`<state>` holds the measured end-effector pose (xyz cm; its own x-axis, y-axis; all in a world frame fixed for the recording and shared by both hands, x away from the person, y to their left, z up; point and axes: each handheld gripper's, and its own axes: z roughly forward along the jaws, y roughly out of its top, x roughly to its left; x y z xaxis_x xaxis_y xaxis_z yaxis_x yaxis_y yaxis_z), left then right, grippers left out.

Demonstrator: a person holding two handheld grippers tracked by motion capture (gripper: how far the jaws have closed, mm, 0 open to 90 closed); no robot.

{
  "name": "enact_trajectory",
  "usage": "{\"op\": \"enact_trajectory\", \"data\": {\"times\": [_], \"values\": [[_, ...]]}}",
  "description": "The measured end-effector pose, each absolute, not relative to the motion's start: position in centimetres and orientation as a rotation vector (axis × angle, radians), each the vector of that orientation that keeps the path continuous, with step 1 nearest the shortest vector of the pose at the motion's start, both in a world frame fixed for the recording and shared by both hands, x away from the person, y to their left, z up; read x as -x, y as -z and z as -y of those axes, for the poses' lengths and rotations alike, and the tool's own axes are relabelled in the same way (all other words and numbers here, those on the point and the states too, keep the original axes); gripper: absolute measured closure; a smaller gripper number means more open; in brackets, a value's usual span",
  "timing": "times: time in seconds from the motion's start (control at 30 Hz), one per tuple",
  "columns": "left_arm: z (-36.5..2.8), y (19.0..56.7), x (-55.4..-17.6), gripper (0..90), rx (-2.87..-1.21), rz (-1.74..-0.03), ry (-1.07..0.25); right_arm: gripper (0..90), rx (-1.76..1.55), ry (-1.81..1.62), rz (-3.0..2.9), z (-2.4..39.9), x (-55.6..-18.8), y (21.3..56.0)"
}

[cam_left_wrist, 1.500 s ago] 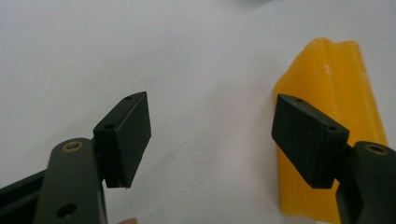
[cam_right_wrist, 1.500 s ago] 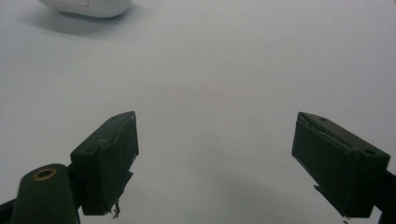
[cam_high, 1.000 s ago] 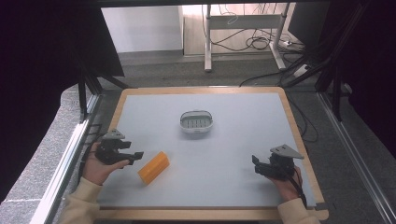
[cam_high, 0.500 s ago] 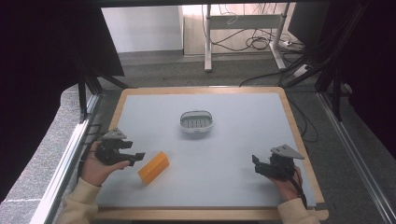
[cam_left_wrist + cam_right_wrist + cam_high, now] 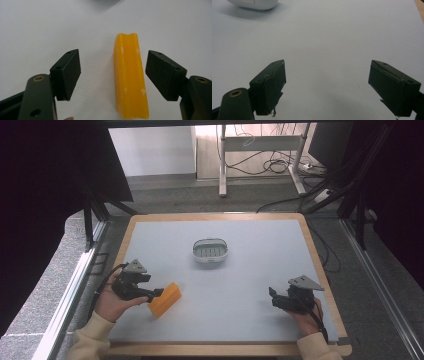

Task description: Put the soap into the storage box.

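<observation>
Pale grey tabletop with light wooden rim [image 5: 314,251] on dark grey speckled floor [image 5: 45,285]; black curtain panels [image 5: 45,175] left and right; white wall panel [image 5: 150,150] behind; white metal desk legs [image 5: 222,165] with loose black cables [image 5: 260,165], brightly lit

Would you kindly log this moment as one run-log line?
left gripper: open, jaws either side of yellow bar, no contact | right gripper: open, over bare table | white dish: mid-table, untouched

Right tongs [image 5: 327,87] agape over bare grey table [image 5: 332,37], white dish [image 5: 253,3] far off
</observation>
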<state>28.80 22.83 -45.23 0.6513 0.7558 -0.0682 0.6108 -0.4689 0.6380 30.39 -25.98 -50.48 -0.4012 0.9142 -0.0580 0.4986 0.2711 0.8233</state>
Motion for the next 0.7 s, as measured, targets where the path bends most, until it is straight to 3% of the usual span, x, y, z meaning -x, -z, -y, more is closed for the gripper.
{"op": "enact_trajectory", "data": {"times": [0.7], "values": [[-20.4, 46.4, -28.9, 28.0, -2.316, -1.030, -0.307, 15.0, -1.268, -0.987, -2.024, 25.9, -30.5, 50.6]]}}
